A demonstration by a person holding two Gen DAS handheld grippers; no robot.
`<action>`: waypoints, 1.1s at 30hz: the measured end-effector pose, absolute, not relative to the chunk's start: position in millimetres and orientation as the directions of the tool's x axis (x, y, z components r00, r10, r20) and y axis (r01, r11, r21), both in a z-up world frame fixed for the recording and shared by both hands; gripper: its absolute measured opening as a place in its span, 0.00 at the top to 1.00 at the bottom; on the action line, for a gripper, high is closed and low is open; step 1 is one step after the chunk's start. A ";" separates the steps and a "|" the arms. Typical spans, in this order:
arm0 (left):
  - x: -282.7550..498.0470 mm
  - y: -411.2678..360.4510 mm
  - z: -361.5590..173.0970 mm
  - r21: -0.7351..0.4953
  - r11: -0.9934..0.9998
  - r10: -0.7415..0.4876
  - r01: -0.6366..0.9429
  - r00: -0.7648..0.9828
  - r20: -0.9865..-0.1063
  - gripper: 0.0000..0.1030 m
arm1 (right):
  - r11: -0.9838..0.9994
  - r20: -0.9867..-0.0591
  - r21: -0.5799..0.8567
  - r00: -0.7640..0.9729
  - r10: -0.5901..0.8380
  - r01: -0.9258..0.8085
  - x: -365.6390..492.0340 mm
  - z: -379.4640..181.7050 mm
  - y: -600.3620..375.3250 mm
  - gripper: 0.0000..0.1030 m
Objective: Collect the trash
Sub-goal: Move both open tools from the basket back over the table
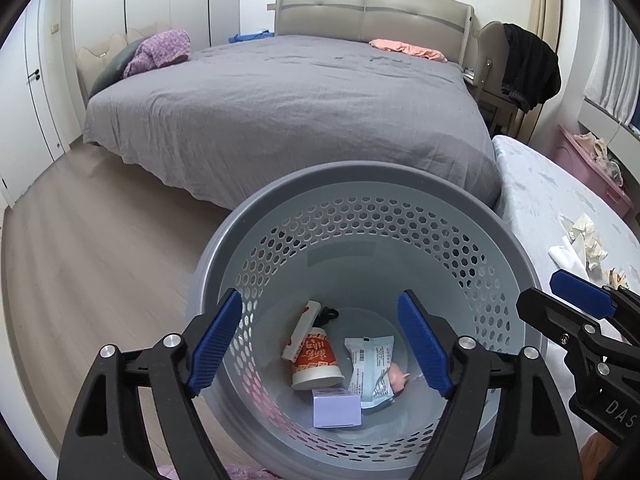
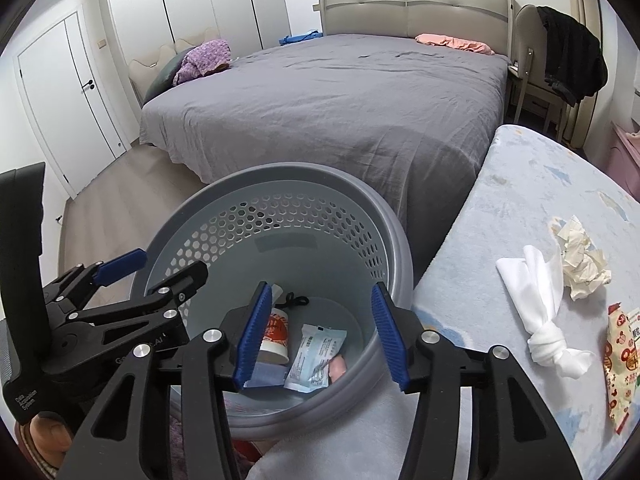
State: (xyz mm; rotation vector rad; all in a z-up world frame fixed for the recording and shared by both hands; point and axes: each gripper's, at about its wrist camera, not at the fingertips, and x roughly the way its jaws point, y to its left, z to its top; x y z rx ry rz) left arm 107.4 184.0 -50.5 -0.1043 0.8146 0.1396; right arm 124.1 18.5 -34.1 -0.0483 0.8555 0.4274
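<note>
Trash gathered in a bin, with more left on the pale blue cover beside it

A round grey plastic bin with a honeycomb-perforated wall (image 1: pixel 360 216) is seen upright; on its bottom lie a red-and-white paper cup on its side (image 1: pixel 316 358), a lilac carton box (image 1: pixel 337 407) and a pale blue foil wrapper (image 1: pixel 370 366). To its right, a crumpled cream paper wad (image 2: pixel 582 258), a knotted white cloth (image 2: pixel 546 320) and a printed snack bag (image 2: pixel 622 364) are spread close together.
</note>
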 end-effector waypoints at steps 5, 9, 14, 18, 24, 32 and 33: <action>104.0 183.7 -45.9 -0.037 0.986 0.088 -0.164 0.690 -0.719 0.19 | 0.920 -0.736 0.122 0.588 0.336 -0.372 119.9 -30.6 15.4 0.48; 100.1 183.0 -40.9 -0.038 0.987 0.083 -0.156 0.699 -0.711 0.17 | 0.927 -0.729 0.116 0.604 0.323 -0.355 113.9 -25.5 9.3 0.46; 88.6 179.4 -30.7 -0.040 0.989 0.075 -0.141 0.718 -0.692 0.17 | 0.940 -0.720 0.101 0.628 0.295 -0.326 102.7 -14.9 -4.8 0.44; 80.7 173.1 -23.3 -0.055 0.992 0.046 -0.114 0.729 -0.683 0.17 | 0.954 -0.713 0.091 0.650 0.262 -0.285 91.3 -5.1 -21.1 0.43; 67.7 157.1 -9.0 -0.095 0.995 -0.033 -0.041 0.743 -0.668 0.17 | 0.978 -0.701 0.095 0.684 0.200 -0.188 69.4 17.0 -56.5 0.43; 50.6 134.0 7.3 -0.127 0.992 -0.098 0.020 0.753 -0.651 0.13 | 0.991 -0.669 0.118 0.732 0.126 -0.062 40.7 46.8 -123.6 0.37; 50.0 130.0 8.0 -0.128 0.991 -0.104 0.026 0.750 -0.653 0.13 | 0.991 -0.666 0.122 0.736 0.117 -0.048 38.3 49.8 -133.0 0.37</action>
